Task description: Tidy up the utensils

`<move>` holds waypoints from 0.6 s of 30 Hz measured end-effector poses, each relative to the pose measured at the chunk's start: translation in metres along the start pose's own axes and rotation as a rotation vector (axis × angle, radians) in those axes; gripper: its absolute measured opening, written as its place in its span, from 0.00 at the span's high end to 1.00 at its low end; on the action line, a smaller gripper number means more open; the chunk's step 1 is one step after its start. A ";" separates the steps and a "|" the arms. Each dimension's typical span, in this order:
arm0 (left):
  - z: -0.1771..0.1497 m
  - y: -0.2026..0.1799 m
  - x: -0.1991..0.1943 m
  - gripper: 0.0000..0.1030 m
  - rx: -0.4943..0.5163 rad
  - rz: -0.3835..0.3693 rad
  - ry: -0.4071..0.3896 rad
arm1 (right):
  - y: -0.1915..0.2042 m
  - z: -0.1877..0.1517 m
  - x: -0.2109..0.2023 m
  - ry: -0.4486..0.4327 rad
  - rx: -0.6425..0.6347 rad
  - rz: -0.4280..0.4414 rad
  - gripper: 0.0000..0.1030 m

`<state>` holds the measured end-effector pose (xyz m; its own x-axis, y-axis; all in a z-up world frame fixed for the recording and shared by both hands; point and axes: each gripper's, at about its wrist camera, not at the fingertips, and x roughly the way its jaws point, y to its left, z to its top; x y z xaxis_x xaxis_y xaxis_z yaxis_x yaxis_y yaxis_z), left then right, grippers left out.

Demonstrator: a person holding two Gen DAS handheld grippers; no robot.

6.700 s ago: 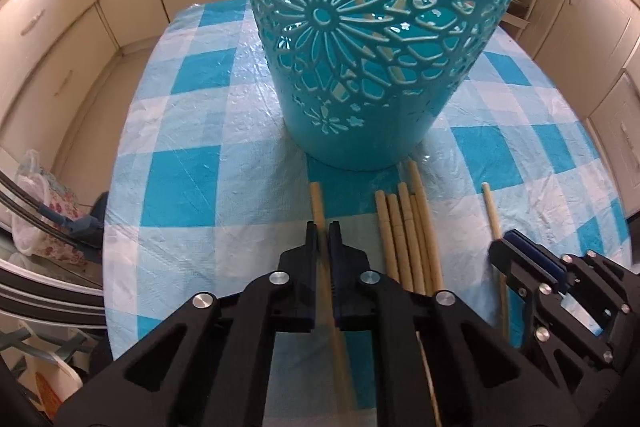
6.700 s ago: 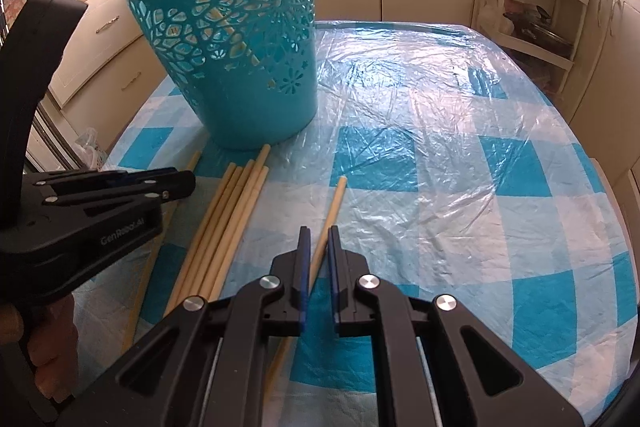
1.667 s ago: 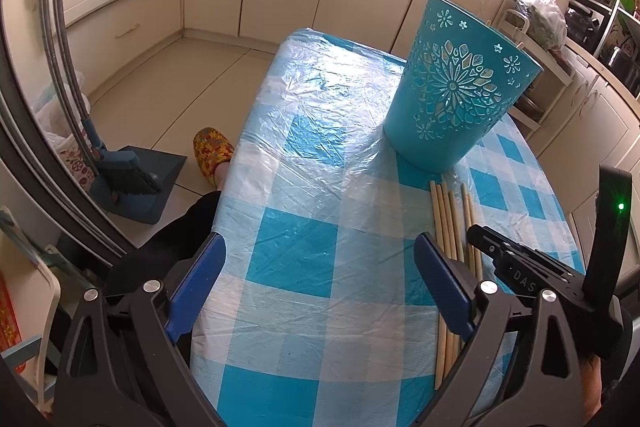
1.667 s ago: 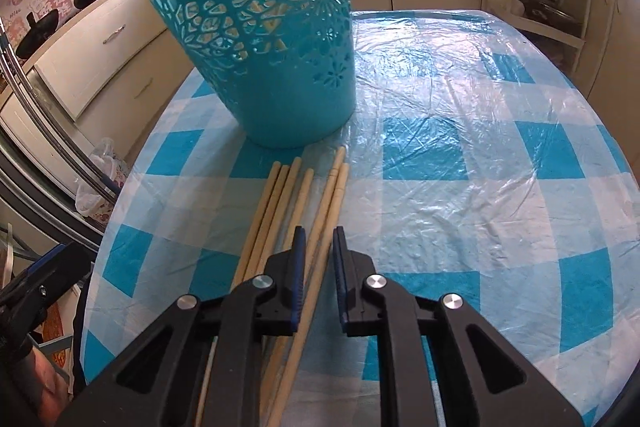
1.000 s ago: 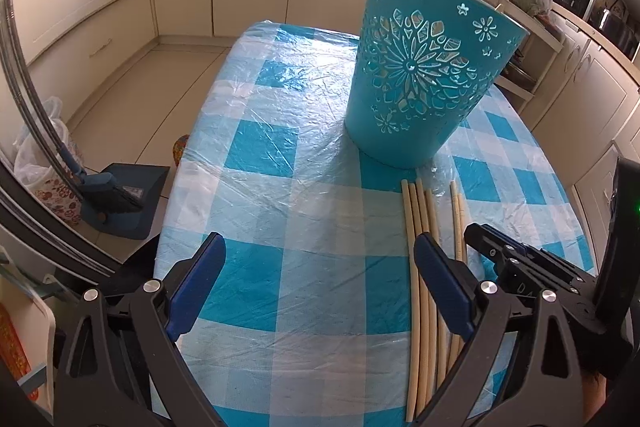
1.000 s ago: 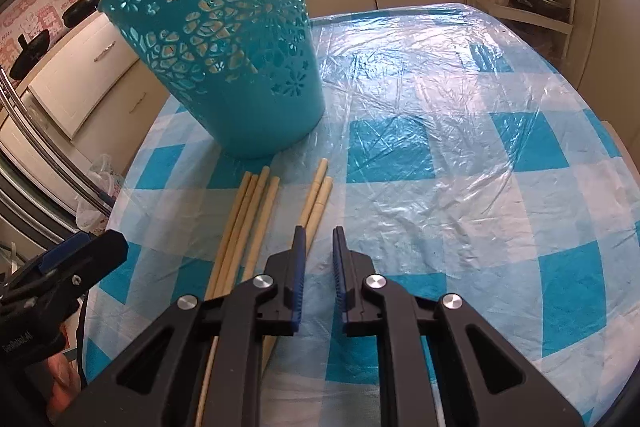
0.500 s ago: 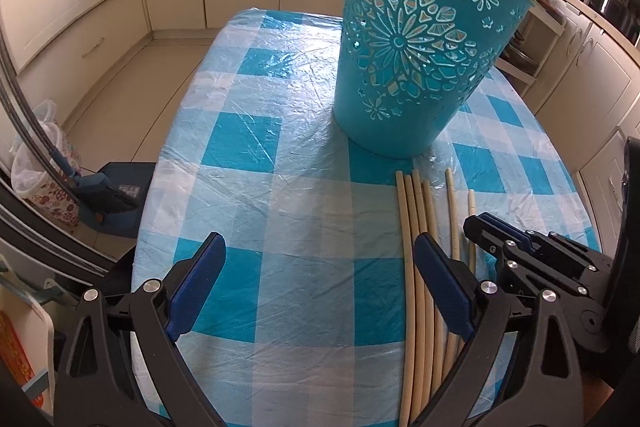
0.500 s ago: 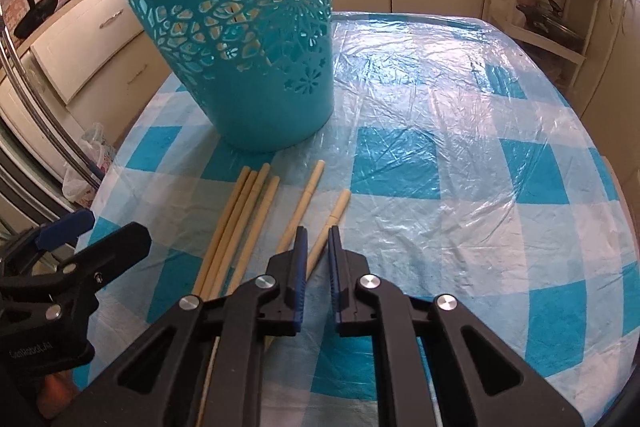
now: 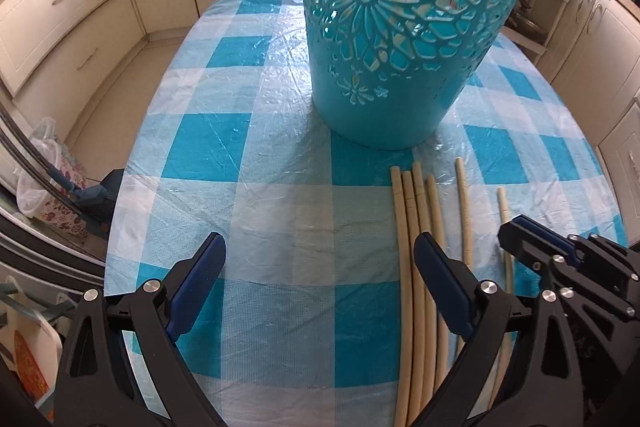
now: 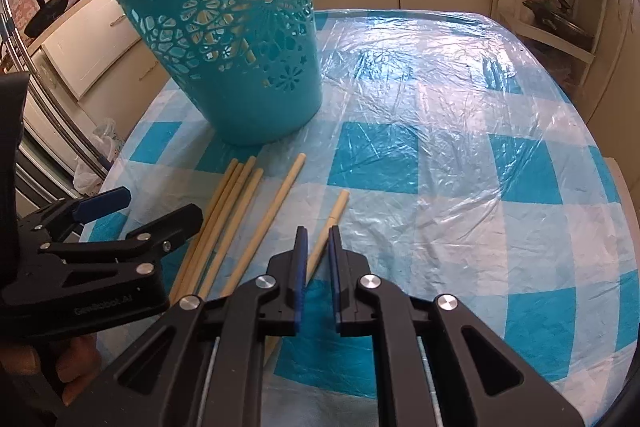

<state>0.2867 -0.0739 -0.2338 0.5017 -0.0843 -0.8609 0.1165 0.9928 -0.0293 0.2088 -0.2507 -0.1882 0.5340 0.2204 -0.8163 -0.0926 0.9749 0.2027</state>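
Bamboo-pale chopsticks lie on the checked tabletop (image 10: 460, 155) in front of me: a bunch of four chopsticks (image 10: 224, 215) side by side, a single chopstick (image 10: 268, 215) just to their right, and the rightmost chopstick (image 10: 326, 231) set apart from the rest. All point their far ends toward the foot of the teal openwork basket (image 10: 240, 39), which stands upright beyond them.

My right claw (image 10: 317, 267) sits low over that rightmost chopstick, its pads nearly together with only a narrow slot between them, and the stick runs up through that slot along the claw's own line. I cannot tell whether the pads already pinch it. My left claw (image 9: 320, 291) is spread wide and holds nothing; the bunch (image 9: 416, 267) lies under and beside its right finger, running lengthwise away from me.

I judge the right claw the nearer to a pick, since the stick lies along its fingers rather than across them.
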 end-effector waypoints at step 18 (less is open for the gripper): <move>0.008 -0.019 0.003 0.35 0.085 0.004 -0.018 | -0.002 0.000 0.000 -0.017 0.027 0.031 0.88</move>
<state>0.2929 -0.0935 -0.2317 0.5176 -0.0823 -0.8516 0.1866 0.9823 0.0185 0.2086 -0.2525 -0.1883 0.5453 0.2494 -0.8003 -0.0868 0.9664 0.2420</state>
